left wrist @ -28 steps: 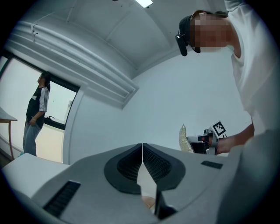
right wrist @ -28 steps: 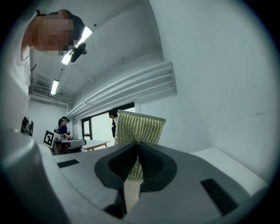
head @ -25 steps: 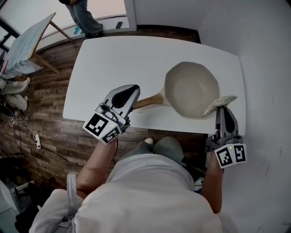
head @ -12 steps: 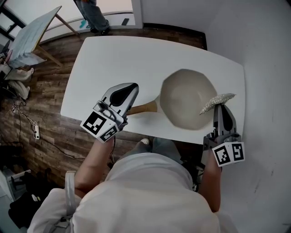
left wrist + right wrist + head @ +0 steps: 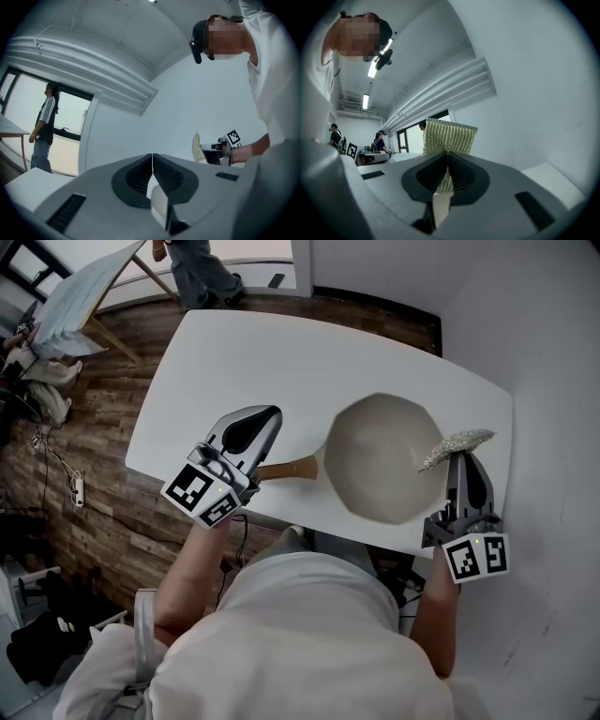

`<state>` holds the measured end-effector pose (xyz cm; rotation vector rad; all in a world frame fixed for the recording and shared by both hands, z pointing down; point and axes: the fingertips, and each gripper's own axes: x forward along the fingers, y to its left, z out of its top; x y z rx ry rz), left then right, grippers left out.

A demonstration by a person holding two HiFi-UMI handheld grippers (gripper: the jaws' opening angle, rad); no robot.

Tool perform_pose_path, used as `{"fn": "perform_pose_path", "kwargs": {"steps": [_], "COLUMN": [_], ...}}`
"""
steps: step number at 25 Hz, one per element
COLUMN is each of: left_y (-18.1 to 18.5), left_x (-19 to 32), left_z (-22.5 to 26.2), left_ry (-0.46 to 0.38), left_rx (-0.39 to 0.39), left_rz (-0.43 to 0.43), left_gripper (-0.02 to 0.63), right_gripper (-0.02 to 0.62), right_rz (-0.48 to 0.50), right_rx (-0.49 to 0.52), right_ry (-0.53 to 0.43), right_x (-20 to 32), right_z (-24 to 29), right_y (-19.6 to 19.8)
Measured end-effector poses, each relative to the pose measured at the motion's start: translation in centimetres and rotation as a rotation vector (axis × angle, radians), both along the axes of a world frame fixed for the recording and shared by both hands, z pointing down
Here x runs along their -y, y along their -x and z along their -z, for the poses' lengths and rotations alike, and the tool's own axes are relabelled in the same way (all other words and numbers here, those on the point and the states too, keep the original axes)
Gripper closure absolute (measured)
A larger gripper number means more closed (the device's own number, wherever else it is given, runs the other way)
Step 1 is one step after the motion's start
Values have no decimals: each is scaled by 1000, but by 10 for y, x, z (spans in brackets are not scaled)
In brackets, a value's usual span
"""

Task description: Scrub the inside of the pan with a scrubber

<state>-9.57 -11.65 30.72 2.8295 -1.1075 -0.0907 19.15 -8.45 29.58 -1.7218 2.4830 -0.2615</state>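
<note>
A pan [image 5: 380, 457] with a cream inside lies on the white table [image 5: 234, 362], its wooden handle [image 5: 289, 468] pointing left. My left gripper [image 5: 270, 418] hangs over the handle's end and hides it. Its jaws are shut with nothing seen between them [image 5: 152, 157], and I cannot tell whether it touches the handle. My right gripper [image 5: 459, 459] is shut on a silvery-gold mesh scrubber [image 5: 457, 444], which sits at the pan's right rim. The right gripper view shows the scrubber [image 5: 450, 136] standing up out of the closed right gripper [image 5: 447, 154].
The pan sits close to the table's near edge [image 5: 309, 526]. A white wall [image 5: 553, 427] runs close along the right side. On the wooden floor at the far left are a cloth-draped wooden stand [image 5: 84, 292] and a standing person [image 5: 202, 268].
In the head view both grippers and the pan have drifted toward the table's near edge. The scrubber stays at the pan's right rim and both grippers stay shut.
</note>
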Motion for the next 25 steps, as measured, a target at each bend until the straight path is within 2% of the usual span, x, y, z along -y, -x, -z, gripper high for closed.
{"fn": "perform_pose_path", "kwargs": {"steps": [14, 20, 25], "left_y": [-10, -31, -19], "left_x": [10, 4, 8], "left_z": [-10, -19, -25], "left_ry": [33, 78, 110], "left_rx": [-41, -69, -74], "left_rz": [80, 17, 3], "left_gripper": [591, 594, 594], "right_gripper": [572, 572, 572], "right_rz": [59, 80, 74], "right_rx": [17, 2, -7], "right_ry": [3, 14, 26], "right_x": [18, 19, 23], "right_z": [-11, -17, -14], "right_y": [-24, -31, -18]}}
